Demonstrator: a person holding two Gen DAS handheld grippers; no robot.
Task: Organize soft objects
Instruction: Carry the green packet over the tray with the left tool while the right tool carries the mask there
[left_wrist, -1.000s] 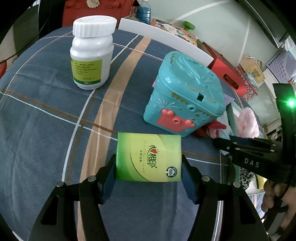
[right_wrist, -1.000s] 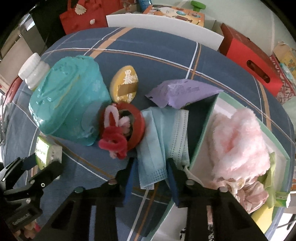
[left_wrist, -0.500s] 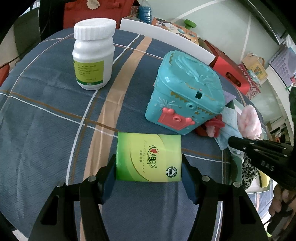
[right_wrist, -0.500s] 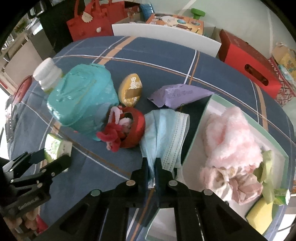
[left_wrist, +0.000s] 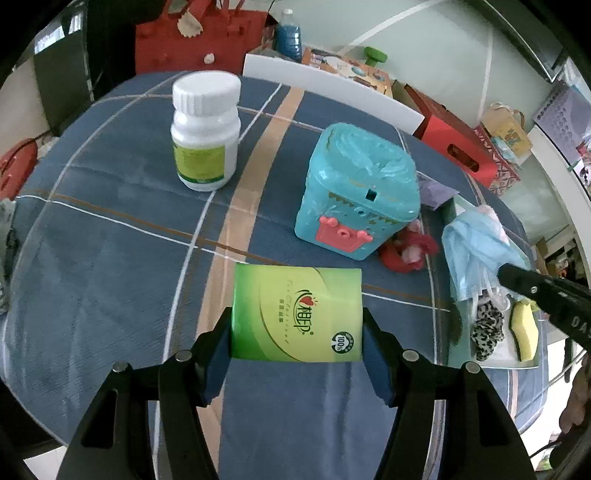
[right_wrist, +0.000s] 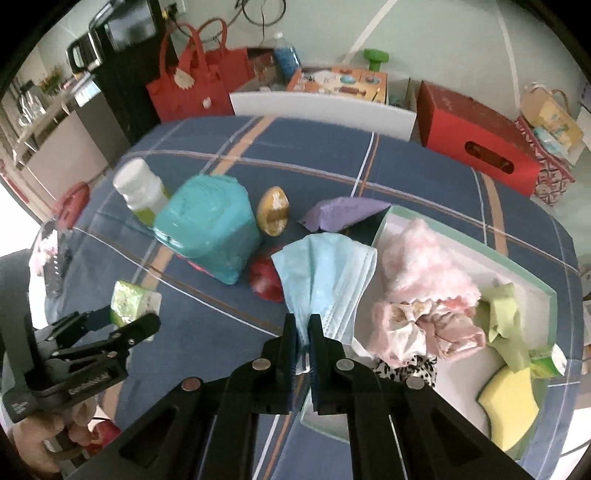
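The blue face mask (right_wrist: 325, 273) hung pinched at its lower edge in my right claw (right_wrist: 303, 325), whose fingers were pressed together on the fabric, and the rest of it fanned upward in the right wrist view, clear of the bench (right_wrist: 424, 177). My left claw (left_wrist: 297, 332) was clamped on the green tissue pack (left_wrist: 295, 314), one pad against each short side, the pack lifted above the blue plaid cloth.

Just beside the mask, to its right in the right wrist view, sat the pale green tray (right_wrist: 532, 277). It held a fluffy pink piece (right_wrist: 428, 258), a crumpled pink scrunchie (right_wrist: 424, 332), a leopard-print scrunchie (right_wrist: 406, 369) at its near edge, a green cloth (right_wrist: 502, 321) and a yellow sponge (right_wrist: 509, 402). Behind the mask lay a purple packet (right_wrist: 340, 214), its tip over the tray's far corner. To the mask's left I saw a red fuzzy thing (right_wrist: 264, 282), partly hidden, and beyond it the teal plastic toy chest (right_wrist: 210, 229) with a yellow egg-shaped toy (right_wrist: 273, 216) near its right side.

A white pill bottle (left_wrist: 205, 129) with a green label stood upright, well apart from the chest in the left wrist view. Past the far edge of the bench stood a red box (right_wrist: 476, 136) and a red bag (right_wrist: 192, 88).
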